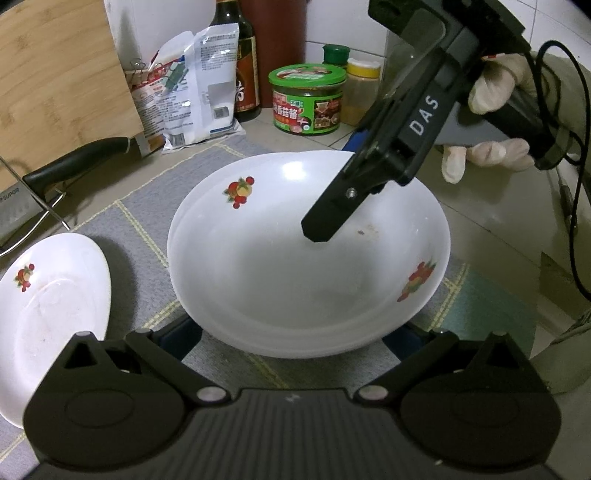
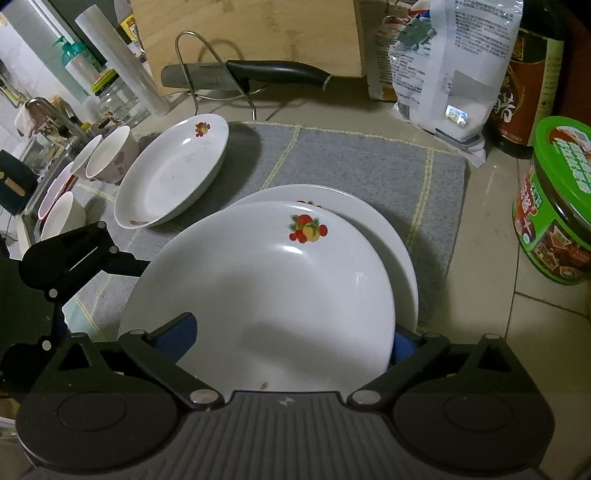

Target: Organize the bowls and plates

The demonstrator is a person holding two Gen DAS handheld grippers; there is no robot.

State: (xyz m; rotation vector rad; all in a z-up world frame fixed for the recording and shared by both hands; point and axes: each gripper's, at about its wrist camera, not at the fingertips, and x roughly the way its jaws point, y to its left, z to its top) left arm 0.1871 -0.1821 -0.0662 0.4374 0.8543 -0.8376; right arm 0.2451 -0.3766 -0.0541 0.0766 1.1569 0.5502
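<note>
Top plate [image 2: 266,295] is seen stacked on a second plate [image 2: 400,251] on grey mat [image 2: 351,162], steadied w/ right tool [image 1: 319,230] pinching its rim; left tool [image 1: 291,332] spread wide, for alignment apparently.

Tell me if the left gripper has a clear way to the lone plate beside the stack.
Probably yes. The lone plate lies apart from the stack on the mat, with nothing on it. The left gripper straddles the stack's near edge, so it must first back off.

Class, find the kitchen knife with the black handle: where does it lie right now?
In the right wrist view the kitchen knife lies at the back of the counter, across a wire rack, in front of the wooden cutting board.
</note>
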